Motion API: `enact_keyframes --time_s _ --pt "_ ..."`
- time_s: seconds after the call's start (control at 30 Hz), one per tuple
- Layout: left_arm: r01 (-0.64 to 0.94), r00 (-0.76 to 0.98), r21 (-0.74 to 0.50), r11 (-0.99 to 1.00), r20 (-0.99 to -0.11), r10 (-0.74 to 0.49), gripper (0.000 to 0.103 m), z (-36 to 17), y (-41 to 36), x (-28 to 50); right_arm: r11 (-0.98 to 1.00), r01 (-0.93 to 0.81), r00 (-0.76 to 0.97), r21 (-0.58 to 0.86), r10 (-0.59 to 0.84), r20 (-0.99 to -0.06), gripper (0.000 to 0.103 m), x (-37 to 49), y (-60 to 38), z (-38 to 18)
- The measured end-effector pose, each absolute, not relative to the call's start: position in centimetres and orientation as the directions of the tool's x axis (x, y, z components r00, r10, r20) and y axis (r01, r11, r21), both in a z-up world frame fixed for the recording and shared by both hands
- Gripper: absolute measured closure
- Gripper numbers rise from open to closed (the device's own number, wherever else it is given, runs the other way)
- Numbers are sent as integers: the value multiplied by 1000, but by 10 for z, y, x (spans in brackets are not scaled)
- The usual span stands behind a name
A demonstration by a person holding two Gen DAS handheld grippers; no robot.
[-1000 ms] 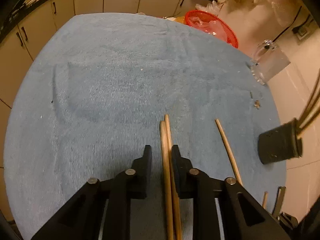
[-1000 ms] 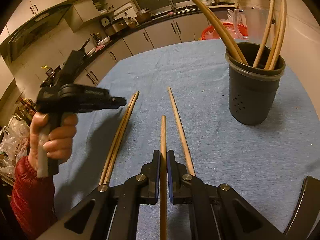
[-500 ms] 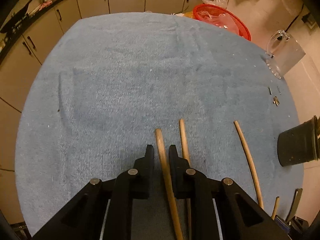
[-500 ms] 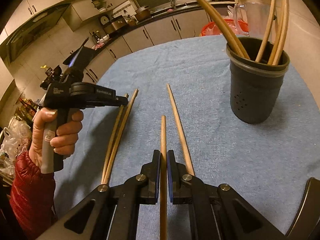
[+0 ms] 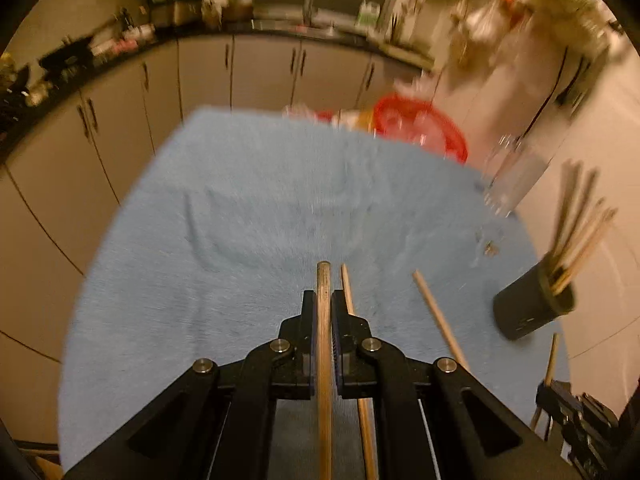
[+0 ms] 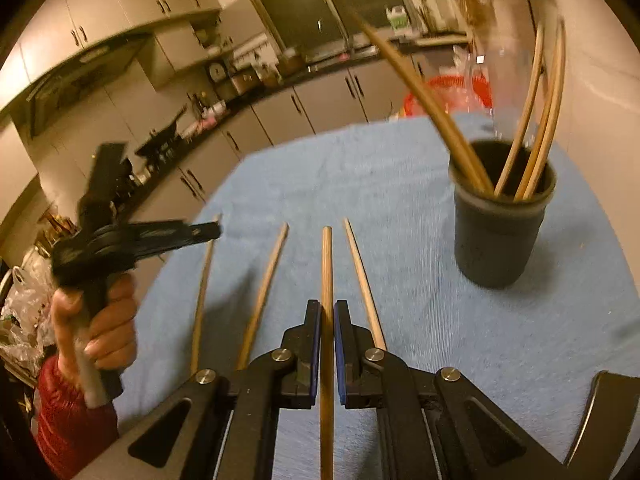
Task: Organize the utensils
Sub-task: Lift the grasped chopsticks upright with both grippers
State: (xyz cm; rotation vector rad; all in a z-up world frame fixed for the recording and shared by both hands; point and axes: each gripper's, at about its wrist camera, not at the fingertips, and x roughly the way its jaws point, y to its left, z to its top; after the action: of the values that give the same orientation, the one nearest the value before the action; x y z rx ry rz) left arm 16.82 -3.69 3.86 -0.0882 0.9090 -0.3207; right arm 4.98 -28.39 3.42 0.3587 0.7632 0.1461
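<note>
Left gripper (image 5: 324, 308) fingers clenched on one chopstick (image 5: 323, 280). Right gripper (image 6: 326, 320) likewise gripped a second chopstick (image 6: 327, 264). Dark holder (image 6: 500, 232) stood at two o'clock on the blue-covered worktop (image 6: 360, 184).

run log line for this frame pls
left gripper: shut on wooden chopstick | right gripper: shut on wooden chopstick | dark round holder: five chopsticks

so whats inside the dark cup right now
The cup holds several wooden chopsticks, standing and leaning out past its rim in the right wrist view. Their lower ends and the cup's bottom are hidden by its wall.
</note>
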Motion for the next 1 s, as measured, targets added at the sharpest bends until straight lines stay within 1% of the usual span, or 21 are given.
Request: enact_keyframes --time_s 0.07,0.13,0.33,0.57,0.7,1.0 --pt "240 629 -212 947 -709 -319 96 61 -23 143 932 -16 754 363 249 -608 96 41 -282 47" --pt "247 656 -225 942 -677 -334 96 75 -11 122 933 -27 785 358 242 -571 96 32 -278 57" --pt "280 699 -230 932 -617 -362 96 99 -8 87 941 -56 838 334 226 -496 96 10 -269 74" --pt "307 703 -231 923 -600 -383 96 102 -29 88 941 -59 858 333 218 -466 96 -4 -258 82" --pt "315 704 -238 919 -590 -395 96 108 -27 81 946 -65 865 318 213 -455 96 -7 -257 85" --pt "325 701 -255 911 -581 -413 96 113 -27 77 940 -58 870 336 213 -445 96 -8 -262 87"
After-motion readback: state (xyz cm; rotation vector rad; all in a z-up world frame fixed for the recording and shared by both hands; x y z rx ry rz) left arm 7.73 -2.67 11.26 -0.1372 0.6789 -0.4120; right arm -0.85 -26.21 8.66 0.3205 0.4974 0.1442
